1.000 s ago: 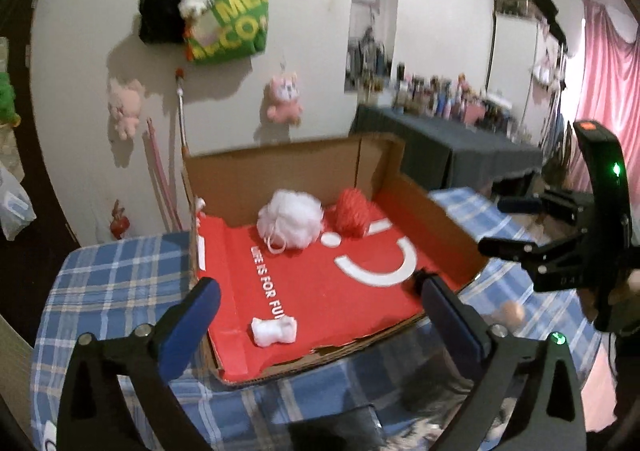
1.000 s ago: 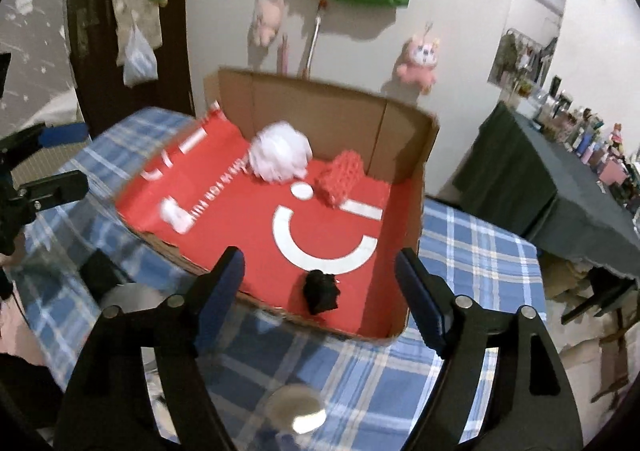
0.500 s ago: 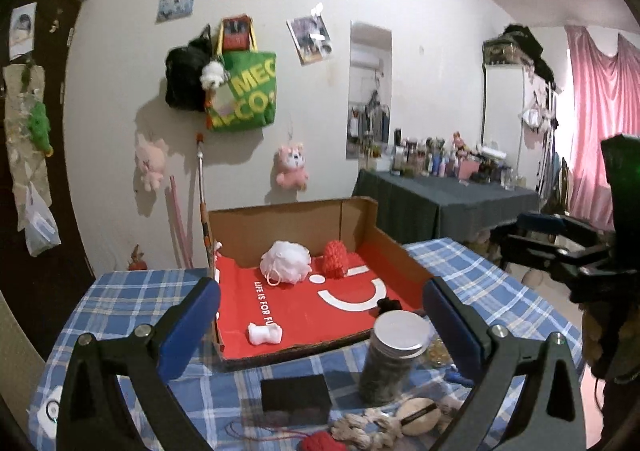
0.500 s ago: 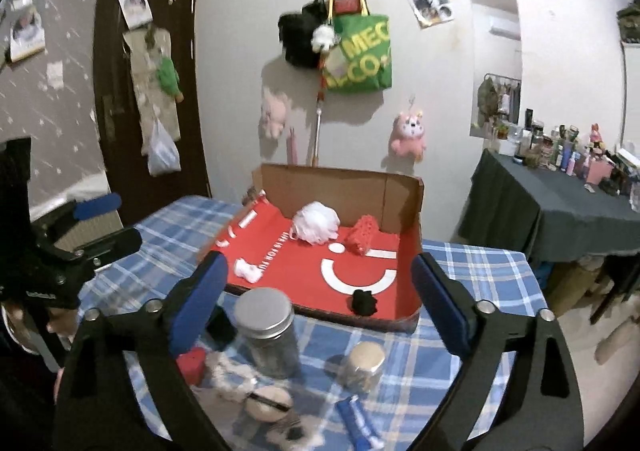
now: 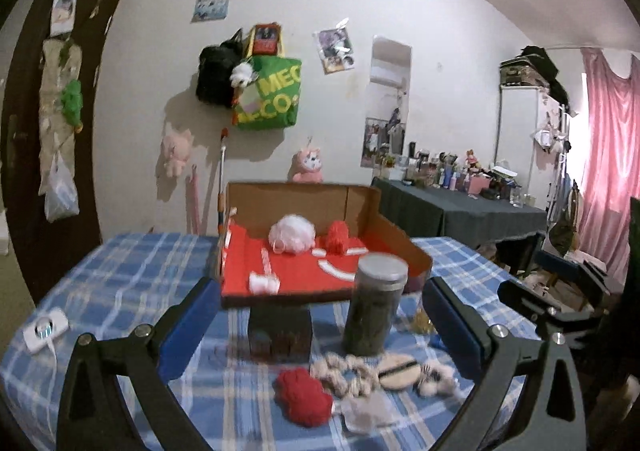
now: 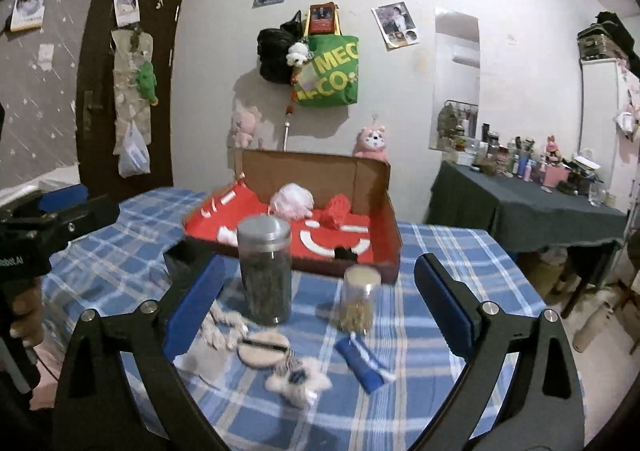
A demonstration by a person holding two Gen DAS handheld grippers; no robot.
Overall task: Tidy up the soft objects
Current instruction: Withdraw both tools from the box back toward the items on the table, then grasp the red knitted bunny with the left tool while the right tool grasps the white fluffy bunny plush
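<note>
- Left wrist: left gripper [image 5: 316, 315] jaws wide, empty; red yarn [image 5: 303, 397] and rope [image 5: 344, 367] lie just below the jaws.
- Right gripper [image 6: 316, 305] jaws wide, empty; plush [image 6: 298, 377] below.
- Risk: tall jar [image 5: 375, 305] between the jaws and box [image 5: 320, 247]; low carry could topple it.
- Small jar [image 6: 359, 299], tube [image 6: 364, 365] crowd the pickups.

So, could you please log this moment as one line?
left gripper: open, empty | right gripper: open, empty | box: white puff inside | red yarn: on table

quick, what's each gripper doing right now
Left gripper: open, holding nothing.
Right gripper: open, holding nothing.
</note>
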